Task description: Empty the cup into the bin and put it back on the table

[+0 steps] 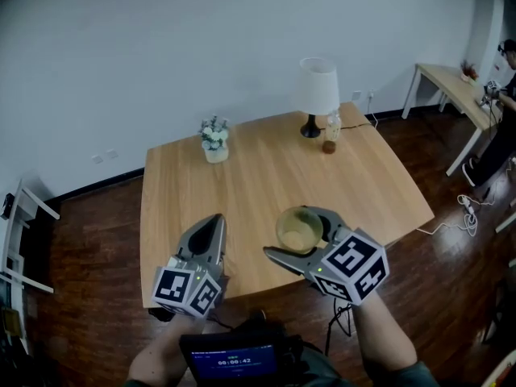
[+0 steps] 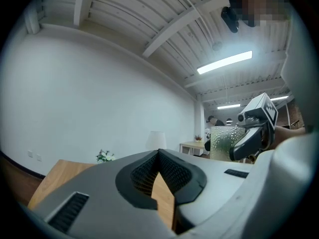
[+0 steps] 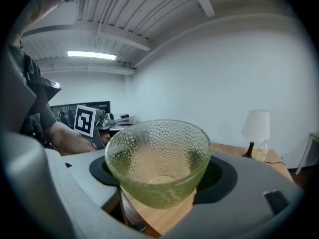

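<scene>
Clamped between the right gripper's (image 1: 290,232) jaws: the cup (image 3: 158,156), upright, mouth up, seemingly empty through that dimpled glass. Just below, the table's (image 1: 258,176) near edge, so straight down to land it. Alongside, left gripper (image 1: 214,222) pinched together, holding nothing.

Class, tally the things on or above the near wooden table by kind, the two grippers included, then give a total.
Glass cup: 1
Lamp: 1
Flower pot: 1
Small bottle: 1
Grippers: 2 (left gripper, right gripper)
Total: 6
</scene>
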`<state>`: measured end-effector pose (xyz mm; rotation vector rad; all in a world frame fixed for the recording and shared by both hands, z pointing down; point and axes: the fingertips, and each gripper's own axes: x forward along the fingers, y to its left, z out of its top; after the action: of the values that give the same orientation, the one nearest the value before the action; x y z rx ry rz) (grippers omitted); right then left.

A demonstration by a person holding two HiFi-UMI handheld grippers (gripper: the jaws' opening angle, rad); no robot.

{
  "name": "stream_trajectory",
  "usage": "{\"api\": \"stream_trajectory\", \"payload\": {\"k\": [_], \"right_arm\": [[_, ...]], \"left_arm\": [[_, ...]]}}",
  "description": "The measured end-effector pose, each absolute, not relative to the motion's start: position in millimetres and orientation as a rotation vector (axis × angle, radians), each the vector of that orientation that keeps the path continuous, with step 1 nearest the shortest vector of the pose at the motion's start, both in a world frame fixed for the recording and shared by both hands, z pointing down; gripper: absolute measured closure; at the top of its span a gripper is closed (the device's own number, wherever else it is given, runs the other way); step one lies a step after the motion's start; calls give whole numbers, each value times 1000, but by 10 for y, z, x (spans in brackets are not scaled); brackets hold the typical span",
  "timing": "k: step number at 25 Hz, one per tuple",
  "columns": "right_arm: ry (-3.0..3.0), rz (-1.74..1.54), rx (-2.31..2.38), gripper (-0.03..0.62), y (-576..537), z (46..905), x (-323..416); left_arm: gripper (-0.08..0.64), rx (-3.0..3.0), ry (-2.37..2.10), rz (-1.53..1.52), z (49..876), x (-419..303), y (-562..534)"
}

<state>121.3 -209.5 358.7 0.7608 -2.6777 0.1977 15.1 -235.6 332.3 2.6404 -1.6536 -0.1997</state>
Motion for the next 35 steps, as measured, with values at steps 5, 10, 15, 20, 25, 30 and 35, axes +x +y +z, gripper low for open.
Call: {"api": "stream_trajectory", "payload": {"k": [5, 10, 15, 20, 25, 30, 35], "right_arm": [[-2644, 222, 848, 192, -2298, 3676, 1331], [-2608, 260, 923, 192, -2509, 3761, 1382], [-2563, 293, 1005, 192, -2701, 3831, 1440], [-2535, 336, 1088, 192, -2854, 3962, 1538], [-2517, 345, 1131, 192, -2998, 4094, 1617], [-2509, 388, 1166, 190, -3177, 4321, 1842], [-2508, 422, 1145, 190, -3349, 4557, 2016]], "left_arm": [[560, 2663, -1591, -166, 3431, 213, -2563], [560, 2672, -1539, -165, 3478, 179, -2813], [560, 2673, -1480, -167, 3556, 142, -3032], [560, 2668, -1406, -159, 3765, 180, -3175], [560, 2649, -1367, -139, 3933, 222, -3261], [560, 2643, -1363, -110, 4034, 343, -3340], [560, 2599, -1404, -65, 4165, 437, -3496]]}}
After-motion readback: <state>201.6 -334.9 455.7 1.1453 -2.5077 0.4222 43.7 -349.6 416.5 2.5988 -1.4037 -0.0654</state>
